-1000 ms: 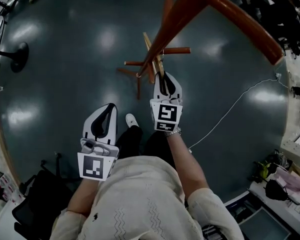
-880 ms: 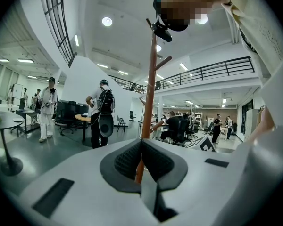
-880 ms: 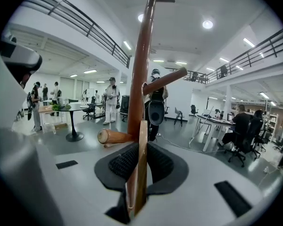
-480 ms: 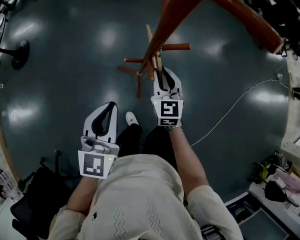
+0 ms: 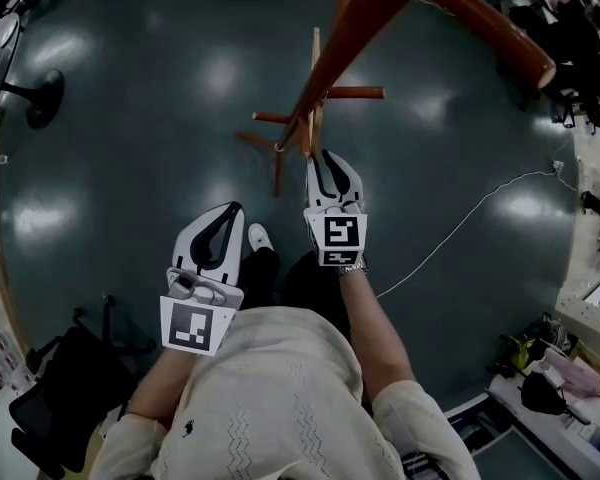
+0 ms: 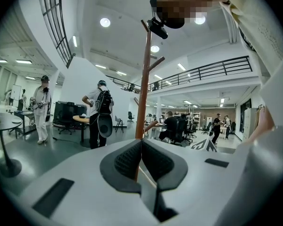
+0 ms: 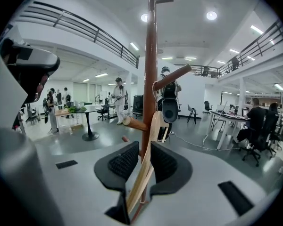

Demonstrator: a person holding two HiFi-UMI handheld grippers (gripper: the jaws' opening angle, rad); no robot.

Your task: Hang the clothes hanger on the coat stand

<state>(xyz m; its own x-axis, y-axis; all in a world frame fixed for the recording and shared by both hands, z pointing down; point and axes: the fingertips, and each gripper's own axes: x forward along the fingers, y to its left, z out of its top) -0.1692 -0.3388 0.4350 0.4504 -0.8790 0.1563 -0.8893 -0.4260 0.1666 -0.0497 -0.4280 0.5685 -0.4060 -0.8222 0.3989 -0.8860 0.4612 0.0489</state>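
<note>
The brown wooden coat stand (image 5: 325, 63) rises from its legged base on the dark floor just ahead of me. My right gripper (image 5: 330, 160) is shut on a pale wooden clothes hanger (image 5: 316, 78), which points up and forward alongside the pole. In the right gripper view the hanger (image 7: 153, 126) runs from between the pads up against the pole (image 7: 150, 65), between a lower peg (image 7: 133, 123) and an upper peg (image 7: 174, 76). My left gripper (image 5: 223, 218) hangs lower and to the left, shut on nothing; its own view looks at the stand (image 6: 144, 84).
A white cable (image 5: 460, 223) trails over the floor at the right. A round-based table (image 5: 38, 103) stands far left, a black chair (image 5: 60, 408) at lower left, cluttered desks (image 5: 570, 368) at lower right. People (image 6: 98, 114) stand farther off in the hall.
My right gripper has moved slightly forward toward the stand, and the hanger now stands straighter along the pole. The left gripper has hardly moved.
</note>
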